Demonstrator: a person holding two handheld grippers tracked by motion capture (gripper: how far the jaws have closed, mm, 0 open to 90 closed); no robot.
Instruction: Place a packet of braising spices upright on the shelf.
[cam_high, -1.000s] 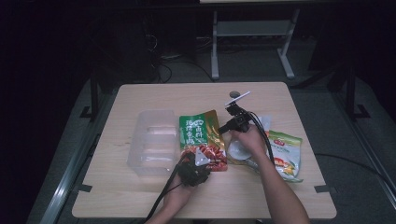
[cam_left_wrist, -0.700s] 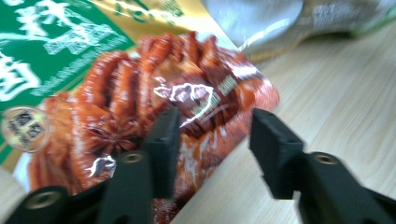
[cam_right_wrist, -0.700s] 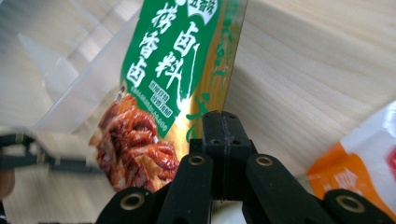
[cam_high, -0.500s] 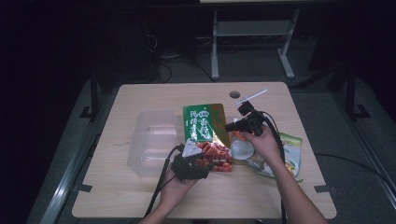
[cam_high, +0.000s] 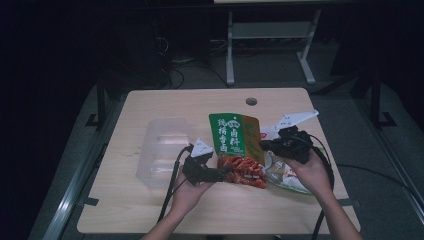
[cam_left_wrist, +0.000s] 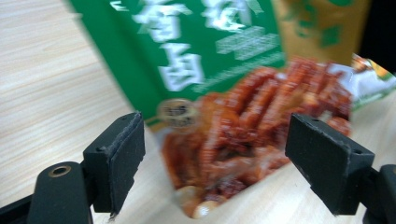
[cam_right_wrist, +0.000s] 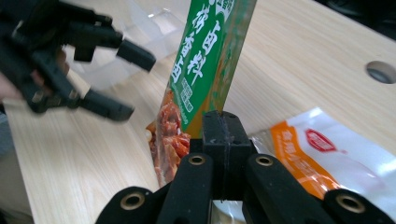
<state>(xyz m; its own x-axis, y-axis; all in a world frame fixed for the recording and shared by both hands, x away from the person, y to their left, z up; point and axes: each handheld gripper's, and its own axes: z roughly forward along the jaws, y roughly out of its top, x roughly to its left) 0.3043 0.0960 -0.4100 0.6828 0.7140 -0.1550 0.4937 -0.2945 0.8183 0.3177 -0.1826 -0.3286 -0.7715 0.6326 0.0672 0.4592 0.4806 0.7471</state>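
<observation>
A green snack bag (cam_high: 234, 142) with red food printed on its lower part stands tilted above the table. My right gripper (cam_high: 262, 146) is shut on its right edge; in the right gripper view the black jaws (cam_right_wrist: 223, 122) pinch the edge of the bag (cam_right_wrist: 205, 60). My left gripper (cam_high: 226, 173) sits at the bag's lower left. Its jaws have just been opening and now stand wide apart (cam_left_wrist: 215, 154). The bag's red end (cam_left_wrist: 233, 135) hangs between them, untouched. The right gripper view also has the left gripper (cam_right_wrist: 126, 79), blurred.
A clear plastic container (cam_high: 162, 150) lies on the wooden table (cam_high: 150, 210) left of the left hand. A white and orange bag (cam_high: 286, 179) lies flat under the right hand. A round cable hole (cam_high: 251, 101) is near the far edge.
The right gripper has lifted the green bag from flat on the table to nearly upright and carried it right. The left gripper's jaws have spread apart off the bag's lower end.
</observation>
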